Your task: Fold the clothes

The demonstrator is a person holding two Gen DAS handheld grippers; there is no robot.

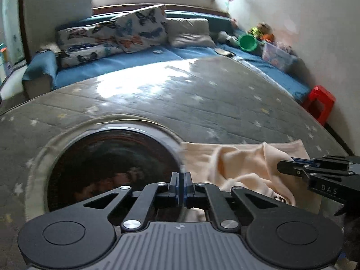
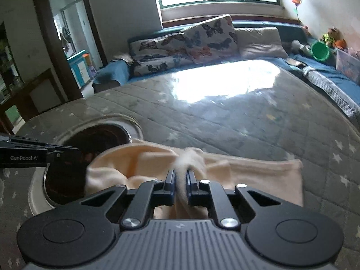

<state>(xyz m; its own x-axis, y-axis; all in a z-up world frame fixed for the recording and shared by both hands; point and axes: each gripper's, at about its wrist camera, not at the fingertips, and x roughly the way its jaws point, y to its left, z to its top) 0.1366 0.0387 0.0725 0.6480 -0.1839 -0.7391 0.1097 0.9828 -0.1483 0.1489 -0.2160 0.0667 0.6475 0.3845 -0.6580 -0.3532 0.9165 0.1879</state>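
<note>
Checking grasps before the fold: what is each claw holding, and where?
The right claw pinches a bunched fold of the cream garment. The left claw is shut with nothing visibly between its fingers.

A pale peach soft cloth garment (image 2: 247,175) lies on the grey quilted table cover (image 1: 202,103) dotted with white stars. Behind, white cushions printed with dark and orange butterflies (image 1: 139,29) sit on a blue sofa (image 1: 139,60); a round green plastic tub (image 1: 247,42), a red plastic stool (image 1: 320,100).
</note>
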